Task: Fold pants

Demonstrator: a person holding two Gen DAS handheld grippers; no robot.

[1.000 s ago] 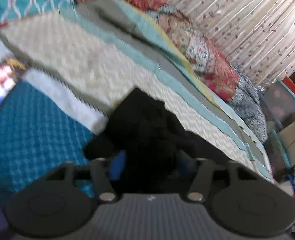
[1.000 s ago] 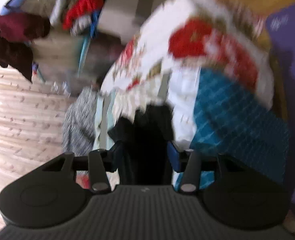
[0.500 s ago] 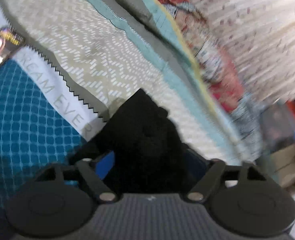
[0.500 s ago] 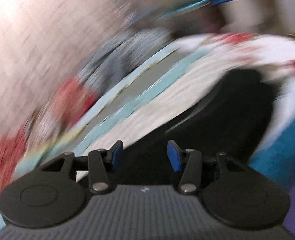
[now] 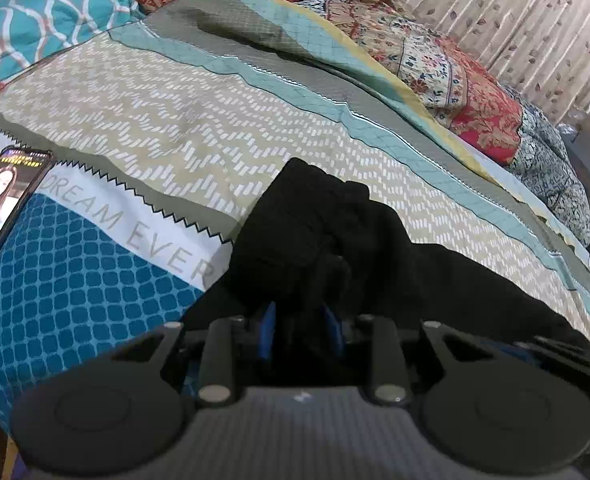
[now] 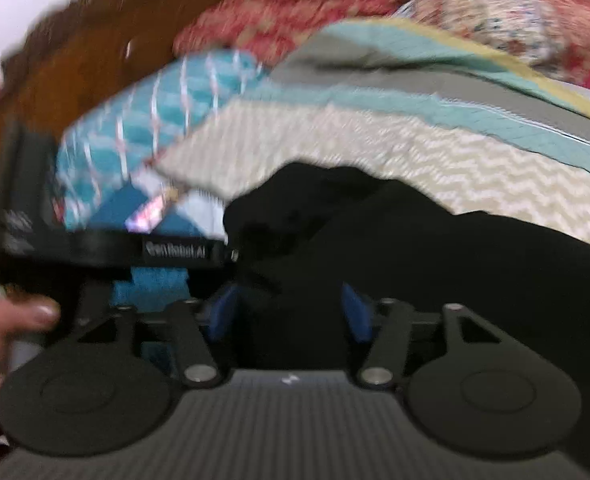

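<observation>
The black pants [image 5: 335, 236] lie bunched on the patterned bedspread [image 5: 183, 128], stretching off to the right. My left gripper [image 5: 299, 330] is shut on a fold of the pants at their near edge; black cloth fills the narrow gap between the blue pads. In the blurred right wrist view the pants [image 6: 435, 248] spread across the middle. My right gripper [image 6: 291, 316] is open, its blue pads wide apart, low over the black cloth. The left gripper's body [image 6: 135, 250] shows at the left of that view.
A lit phone [image 5: 3, 196] lies on the bed at the left. A teal patterned pillow [image 5: 43, 24] and red floral quilts [image 5: 435, 64] lie at the back. A curtain [image 5: 515, 12] hangs behind the bed. A hand [image 6: 3, 328] shows at the left edge.
My left gripper has closed on the pants' fold. My right gripper swung round fast and now faces the bed over the pants, open.
</observation>
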